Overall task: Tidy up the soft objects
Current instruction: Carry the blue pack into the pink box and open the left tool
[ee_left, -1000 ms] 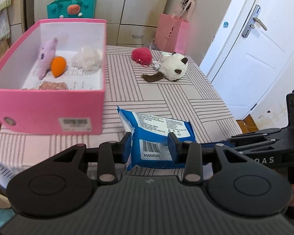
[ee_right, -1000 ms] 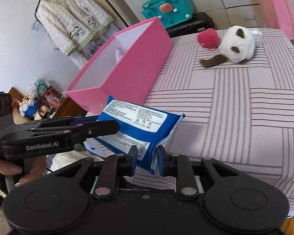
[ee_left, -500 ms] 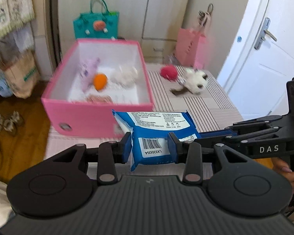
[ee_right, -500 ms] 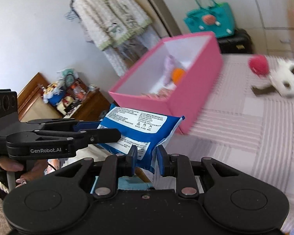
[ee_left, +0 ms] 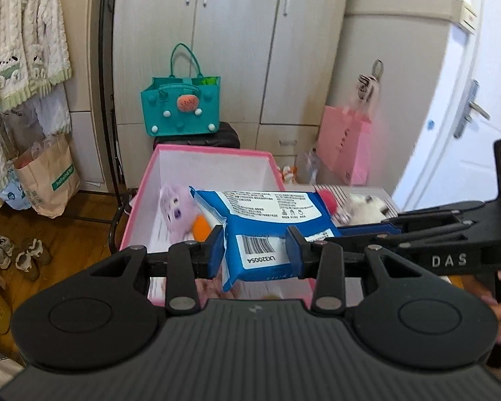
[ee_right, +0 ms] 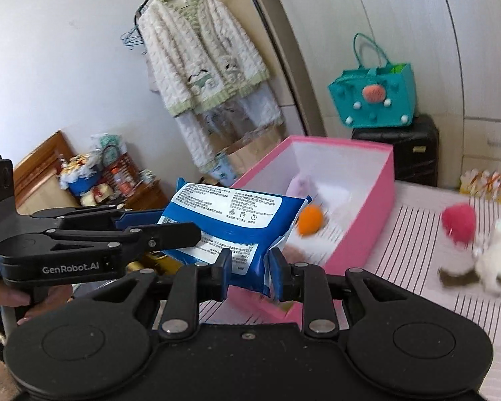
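Looking along the left tongs (ee_left: pixel 255 250): clamped on one short end of the blue packet (ee_left: pixel 267 224), barcode label between the pads, packet held in the air just above the open pink box (ee_left: pixel 213 153). Inside the box, a lilac plush (ee_left: pixel 175 209) and an orange soft piece (ee_left: pixel 202 227) beside it; a pale printed sheet on the floor of the box; anything further hidden by the packet. Beyond, on the striped tabletop (ee_left: pixel 337 190), a red pompom (ee_left: pixel 327 198) and a white plush (ee_left: pixel 367 205), both blurred, both outside the box. Right tongs (ee_left: pixel 364 225) reaching in from the side, gripping the packet's far end.

Looking along the right tongs (ee_right: pixel 250 267): jaws narrow but opening at this moment, the packet's (ee_right: pixel 230 220) crimped end between the pads and apparently touched by them. Left tongs (ee_right: pixel 157 230) coming in from the side, pinching the opposite end. Box (ee_right: pixel 367 220) close ahead, holding the lilac plush (ee_right: pixel 302 183), something white beside it, too blurred to name, and the orange piece (ee_right: pixel 312 220). Red pompom (ee_right: pixel 457 220) and white plush (ee_right: pixel 497 267) lying on the tabletop (ee_right: pixel 417 267), near each other and well apart from the box.

Judging progress: roughly halfway. Several soft things boxed, packet over the box and seemingly about to be let go, pompom and white plush left to collect.
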